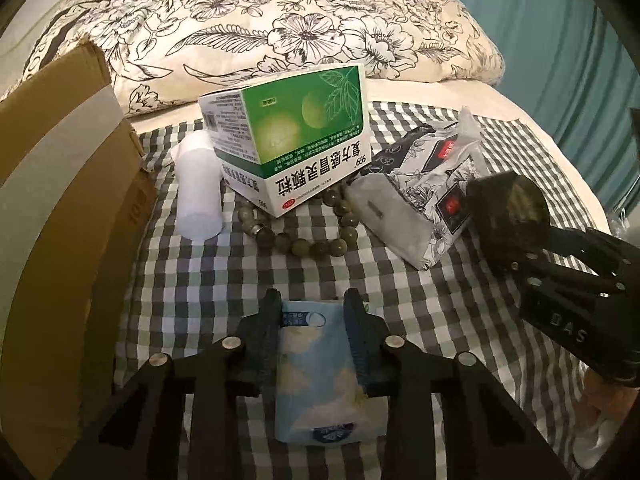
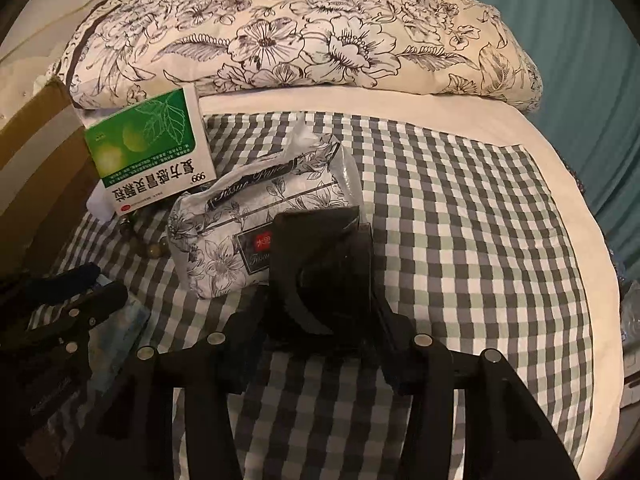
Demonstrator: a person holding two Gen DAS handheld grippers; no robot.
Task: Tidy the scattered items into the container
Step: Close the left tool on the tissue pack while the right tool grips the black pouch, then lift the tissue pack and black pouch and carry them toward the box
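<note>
Fingers of the left gripper (image 1: 312, 308) clamp a blue tissue packet (image 1: 316, 364) over the checked bedsheet (image 1: 400, 300); the right gripper (image 2: 324, 280) grips a black object (image 2: 328, 264), cardboard box (image 1: 60, 152) at left.

Through the left wrist camera I saw my left gripper (image 1: 312, 312) closed on a light blue tissue packet (image 1: 316, 376) lying on the checked cloth (image 1: 400, 280). Beyond it a green and white medicine box (image 1: 292, 144) sat on a string of green beads (image 1: 320, 240), with a white plastic bottle (image 1: 200, 192) lying just left of it. A floral tissue pack (image 1: 420, 200) lay right of the box. My right gripper (image 1: 508, 216) held a dark object (image 1: 512, 204) above that pack. A cardboard box (image 1: 60, 140) stood at far left.
</note>
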